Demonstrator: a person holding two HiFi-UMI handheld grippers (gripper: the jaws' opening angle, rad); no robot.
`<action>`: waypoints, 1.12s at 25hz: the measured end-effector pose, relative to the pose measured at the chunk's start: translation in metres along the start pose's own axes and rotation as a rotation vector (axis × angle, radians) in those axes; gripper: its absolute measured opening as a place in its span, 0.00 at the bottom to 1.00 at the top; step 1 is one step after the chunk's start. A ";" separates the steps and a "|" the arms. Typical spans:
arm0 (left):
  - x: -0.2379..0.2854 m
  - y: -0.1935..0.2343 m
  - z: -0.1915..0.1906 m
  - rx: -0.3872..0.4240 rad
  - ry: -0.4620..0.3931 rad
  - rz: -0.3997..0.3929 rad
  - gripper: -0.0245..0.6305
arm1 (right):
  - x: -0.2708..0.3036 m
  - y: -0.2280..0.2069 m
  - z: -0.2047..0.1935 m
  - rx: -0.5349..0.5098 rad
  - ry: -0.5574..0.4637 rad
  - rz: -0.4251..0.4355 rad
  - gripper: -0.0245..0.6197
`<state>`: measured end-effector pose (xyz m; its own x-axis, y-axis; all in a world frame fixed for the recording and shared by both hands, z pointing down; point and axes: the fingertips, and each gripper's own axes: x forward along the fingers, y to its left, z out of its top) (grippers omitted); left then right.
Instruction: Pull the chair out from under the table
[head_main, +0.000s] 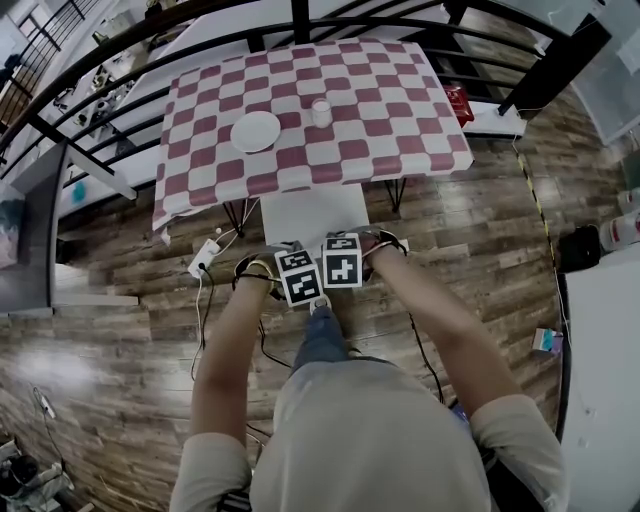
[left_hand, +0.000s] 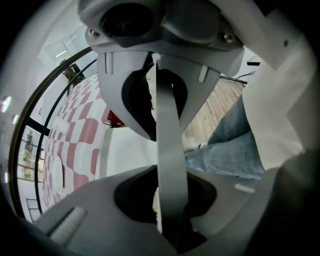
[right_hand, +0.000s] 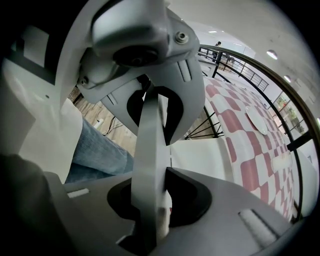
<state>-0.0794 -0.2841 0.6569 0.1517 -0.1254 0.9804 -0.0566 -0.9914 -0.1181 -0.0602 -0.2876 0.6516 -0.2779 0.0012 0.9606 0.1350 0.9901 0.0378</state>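
Note:
The white chair (head_main: 312, 214) stands with its seat partly out from under the table (head_main: 400, 150), which wears a red-and-white checked cloth. Both grippers sit side by side on the top of the chair's backrest, pointing steeply down. The left gripper (head_main: 296, 264) is shut on the backrest's edge (left_hand: 170, 125), a thin pale strip running between its jaws. The right gripper (head_main: 342, 256) is shut on the same edge (right_hand: 150, 145). The white seat (left_hand: 127, 155) (right_hand: 202, 155) shows beyond each pair of jaws, with the checked cloth (left_hand: 75, 130) (right_hand: 250, 150) behind it.
A white plate (head_main: 255, 131) and a small white cup (head_main: 321, 111) stand on the table. A power strip (head_main: 205, 257) and cables lie on the wooden floor left of the chair. The person's jeans leg (head_main: 322, 340) is right behind the chair. A black railing (head_main: 120, 60) runs behind the table.

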 end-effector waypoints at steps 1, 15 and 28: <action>0.000 -0.002 0.000 0.000 0.000 -0.001 0.16 | 0.000 0.002 0.000 -0.001 0.001 0.001 0.15; -0.002 -0.016 0.002 -0.005 -0.004 -0.008 0.16 | 0.000 0.016 -0.001 0.000 0.006 0.023 0.16; -0.004 -0.021 0.002 -0.001 -0.011 -0.017 0.16 | -0.001 0.023 0.000 0.008 0.006 0.029 0.16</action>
<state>-0.0766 -0.2628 0.6549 0.1633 -0.1090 0.9805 -0.0552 -0.9933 -0.1012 -0.0572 -0.2651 0.6510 -0.2681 0.0296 0.9629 0.1357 0.9907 0.0074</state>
